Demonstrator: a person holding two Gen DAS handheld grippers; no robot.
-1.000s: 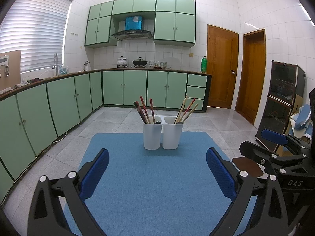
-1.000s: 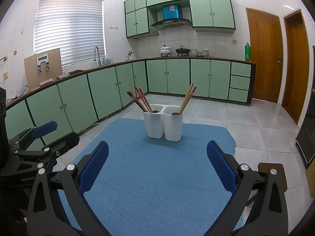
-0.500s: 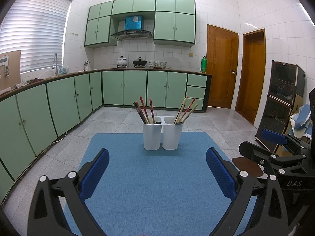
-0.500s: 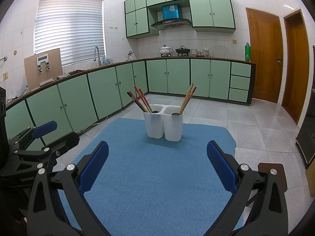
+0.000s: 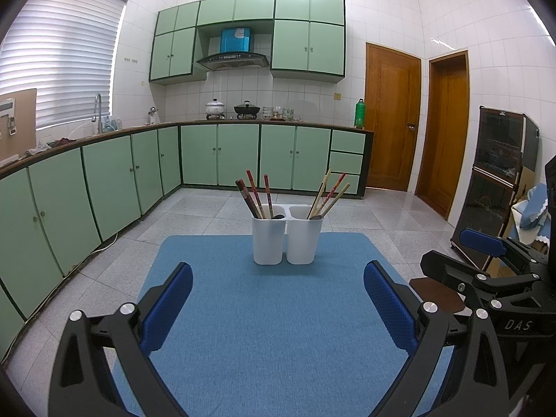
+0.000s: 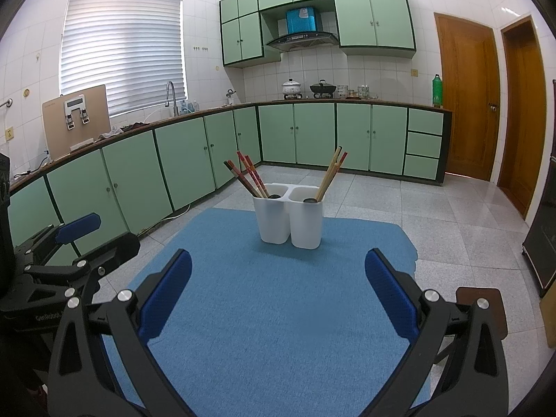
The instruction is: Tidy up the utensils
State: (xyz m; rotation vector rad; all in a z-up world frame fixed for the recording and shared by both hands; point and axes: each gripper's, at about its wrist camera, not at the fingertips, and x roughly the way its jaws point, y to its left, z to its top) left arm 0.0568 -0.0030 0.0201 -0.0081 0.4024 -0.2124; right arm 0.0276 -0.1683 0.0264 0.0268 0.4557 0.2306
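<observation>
— Jaws?
— Mine are spread wide on both the left gripper [image 5: 278,299] and the right gripper [image 6: 278,285], nothing between the blue pads, both over the near part of the blue mat [image 5: 278,330].
— And the utensils?
— I see the white two-cup holder [image 5: 284,239] at the far middle of the mat. Dark red chopsticks [image 5: 255,194] lean left in its left cup, pale ones [image 5: 328,194] lean right in the right cup.
</observation>
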